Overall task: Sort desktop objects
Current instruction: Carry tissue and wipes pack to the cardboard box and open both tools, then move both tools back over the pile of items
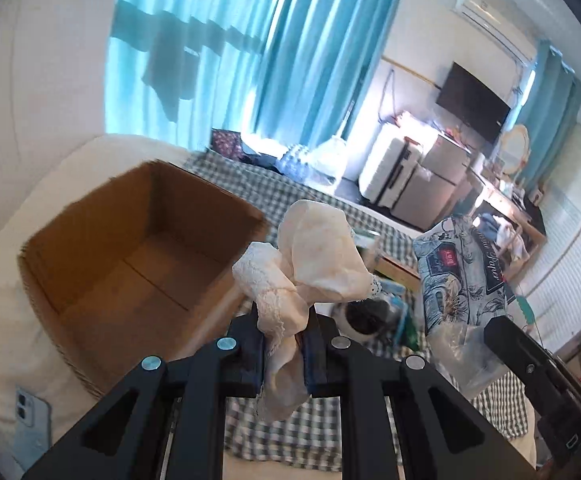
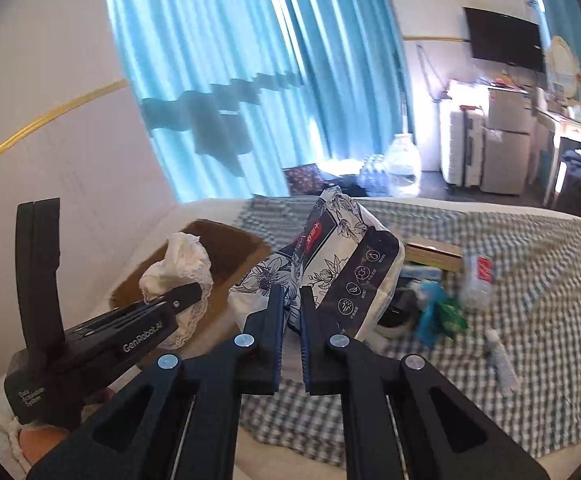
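Left wrist view shows the cardboard box open-topped near the bed's left edge, ready for sorting. Right gripper jaws clamp the tissue pack; left gripper jaws pinch the lace cloth, both lifted clear.

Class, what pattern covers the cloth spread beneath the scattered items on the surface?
A green-and-white gingham check on the spread cloth, clearest in the right wrist view.

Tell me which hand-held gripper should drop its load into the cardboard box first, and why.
Left. The left hand-held gripper, shut on the cream lace cloth, hangs right beside the open cardboard box. The right hand-held gripper, shut on the tissue pack, sits farther from it, with the left one between.
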Action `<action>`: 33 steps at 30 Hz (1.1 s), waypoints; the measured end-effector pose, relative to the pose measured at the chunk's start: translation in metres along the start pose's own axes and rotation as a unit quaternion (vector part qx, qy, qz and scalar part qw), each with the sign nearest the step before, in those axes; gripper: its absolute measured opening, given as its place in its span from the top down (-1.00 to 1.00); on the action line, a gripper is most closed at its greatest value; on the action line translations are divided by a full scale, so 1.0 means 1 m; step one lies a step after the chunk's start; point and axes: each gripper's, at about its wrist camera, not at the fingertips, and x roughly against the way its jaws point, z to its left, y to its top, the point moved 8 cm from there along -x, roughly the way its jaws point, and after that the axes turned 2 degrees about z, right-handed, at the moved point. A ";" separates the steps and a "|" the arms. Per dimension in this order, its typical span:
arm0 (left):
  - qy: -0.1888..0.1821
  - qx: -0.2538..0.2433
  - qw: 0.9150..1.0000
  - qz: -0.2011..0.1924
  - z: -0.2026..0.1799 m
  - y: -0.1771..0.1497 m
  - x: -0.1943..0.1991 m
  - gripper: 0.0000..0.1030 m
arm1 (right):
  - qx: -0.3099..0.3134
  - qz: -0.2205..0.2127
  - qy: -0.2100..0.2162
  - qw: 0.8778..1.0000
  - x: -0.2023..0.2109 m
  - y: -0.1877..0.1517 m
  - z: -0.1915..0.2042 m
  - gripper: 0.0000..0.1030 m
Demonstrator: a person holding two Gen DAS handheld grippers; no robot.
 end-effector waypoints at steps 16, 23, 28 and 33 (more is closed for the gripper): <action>0.082 0.052 0.995 0.002 0.147 0.036 -0.013 0.73 | 0.052 0.060 0.100 0.992 -0.118 0.006 0.129 0.87; 0.090 0.066 0.993 0.046 0.163 0.016 -0.056 0.67 | 0.046 0.089 0.107 0.989 -0.161 0.005 0.133 0.87; 0.112 0.085 0.989 0.048 0.169 0.003 -0.060 -0.66 | 0.024 0.070 0.116 0.990 -0.170 0.015 0.132 0.33; 0.116 0.126 0.984 0.050 0.176 -0.007 -0.050 -0.78 | 0.005 0.029 0.106 0.994 -0.148 0.030 0.118 -0.20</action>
